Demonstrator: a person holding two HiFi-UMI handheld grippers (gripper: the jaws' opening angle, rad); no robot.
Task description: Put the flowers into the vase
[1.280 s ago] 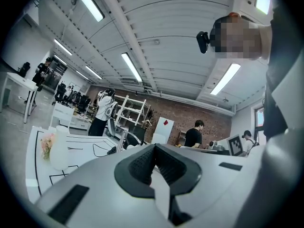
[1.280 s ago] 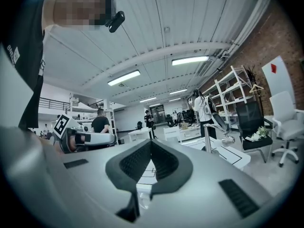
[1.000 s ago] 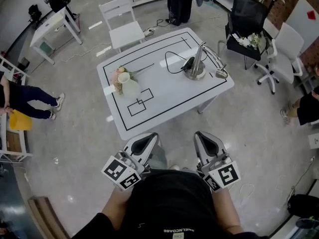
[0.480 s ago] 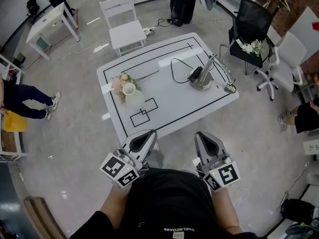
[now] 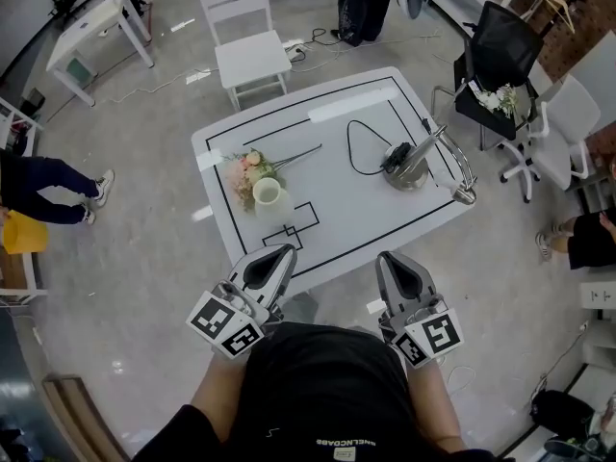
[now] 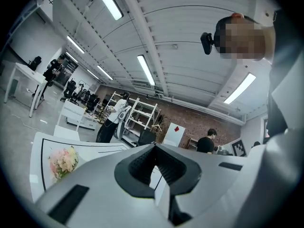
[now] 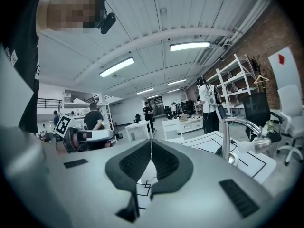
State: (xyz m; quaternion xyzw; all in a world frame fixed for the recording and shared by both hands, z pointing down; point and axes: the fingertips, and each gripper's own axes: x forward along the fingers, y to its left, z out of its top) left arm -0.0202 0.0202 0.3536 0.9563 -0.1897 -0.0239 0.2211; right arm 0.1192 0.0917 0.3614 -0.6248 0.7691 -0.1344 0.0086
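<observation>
Flowers (image 5: 248, 173), a small bunch of pink and cream blossoms on thin dark stems, lie flat on the white bench (image 5: 356, 205) with its black taped outlines. Their long axis runs on a slant: soft heads toward the left edge, stems trailing away to the far right. A squat white vase (image 5: 270, 198), smooth and glossy with a round open mouth, stands just beside the blossoms on the near side; I cannot tell whether it touches them.

Both tools are held close to the person's body, short of the bench's near edge. The grey plastic left tool (image 5: 279, 251) has its ribbed black pads pressed together with nothing between them, and so does the matching right tool (image 5: 388, 258). From the left tool the bunch and vase lie nearly straight ahead and slightly left; the right tool faces the bench's emptier middle, with a brushed-metal lamp (image 5: 409, 166) beyond it. I judge the left hand the nearer one for the stems, which look slender and easily bent.
</observation>
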